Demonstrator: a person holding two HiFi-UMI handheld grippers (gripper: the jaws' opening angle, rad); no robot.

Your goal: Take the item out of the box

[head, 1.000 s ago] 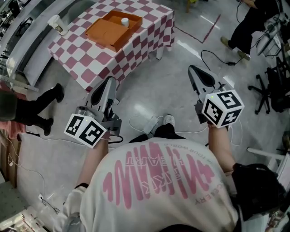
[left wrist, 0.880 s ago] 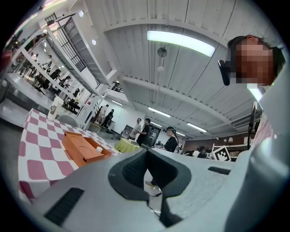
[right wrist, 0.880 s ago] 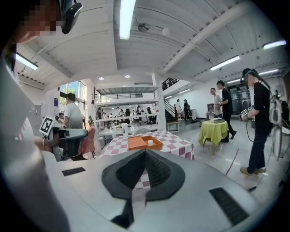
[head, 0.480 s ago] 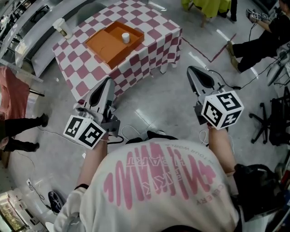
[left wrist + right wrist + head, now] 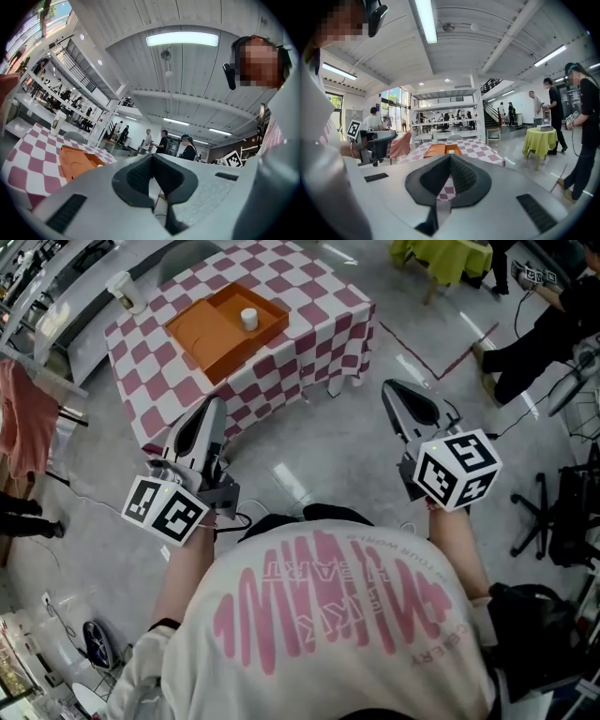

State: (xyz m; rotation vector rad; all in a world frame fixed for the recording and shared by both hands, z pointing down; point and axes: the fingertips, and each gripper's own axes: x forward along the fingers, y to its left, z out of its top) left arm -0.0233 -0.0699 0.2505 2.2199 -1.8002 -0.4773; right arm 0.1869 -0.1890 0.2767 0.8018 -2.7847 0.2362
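Pink lettering on the person's white shirt (image 5: 328,615) appears upside down; one small line seems to read "IN YOUR WORLD". The rest is too distorted to read.

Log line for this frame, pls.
phase: pre-grasp | left tool: shut, empty | right tool: shut, empty | white item: inside orange box on checkered table | both tools short of table

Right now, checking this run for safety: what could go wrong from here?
The left claw and right claw are both shut; reaching in like that could topple the small white item standing in the orange box. The box wall beside it might catch a claw and drag the box.
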